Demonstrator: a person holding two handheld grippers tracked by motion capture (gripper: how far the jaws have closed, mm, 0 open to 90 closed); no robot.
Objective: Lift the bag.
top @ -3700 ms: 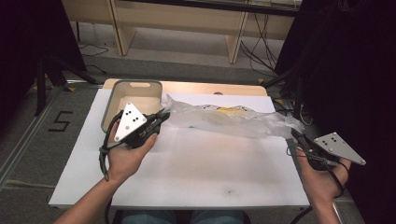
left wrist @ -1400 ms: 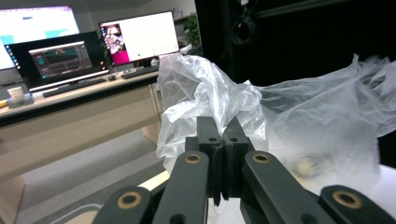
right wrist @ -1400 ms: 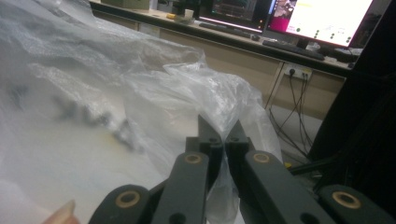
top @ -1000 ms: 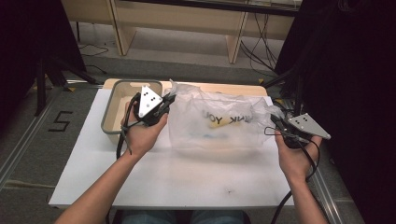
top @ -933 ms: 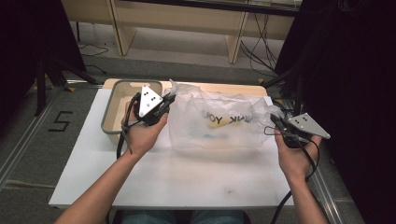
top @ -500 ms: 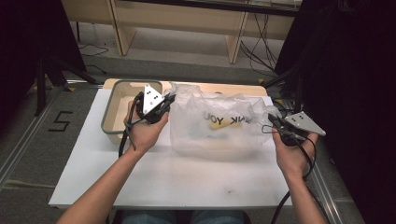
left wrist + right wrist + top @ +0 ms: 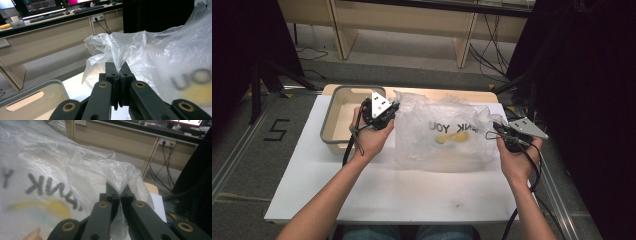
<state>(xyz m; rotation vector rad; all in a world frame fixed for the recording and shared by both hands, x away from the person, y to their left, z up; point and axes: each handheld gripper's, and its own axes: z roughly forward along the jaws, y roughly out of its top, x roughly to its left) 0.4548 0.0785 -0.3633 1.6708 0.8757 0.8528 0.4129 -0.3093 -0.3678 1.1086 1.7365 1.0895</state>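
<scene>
Since a second ago both my hands have eased down a little and the clear, crinkled plastic bag with black lettering (image 7: 444,132) hangs lower between them, its bottom now resting on the white tabletop (image 7: 377,195). I have the left gripper (image 7: 391,109) clamped tight on a gathered corner of the bag's film — its jaws meet with the plastic pinched between them in the left gripper view (image 7: 117,53). The right gripper (image 7: 498,129) is closed the same way on the opposite corner (image 7: 120,178), film bunched in its jaws. Something yellow (image 7: 447,138) shows through the bag, too blurred to name. The shallow beige tray with a grey rim (image 7: 334,141) sits just beside my left hand.
</scene>
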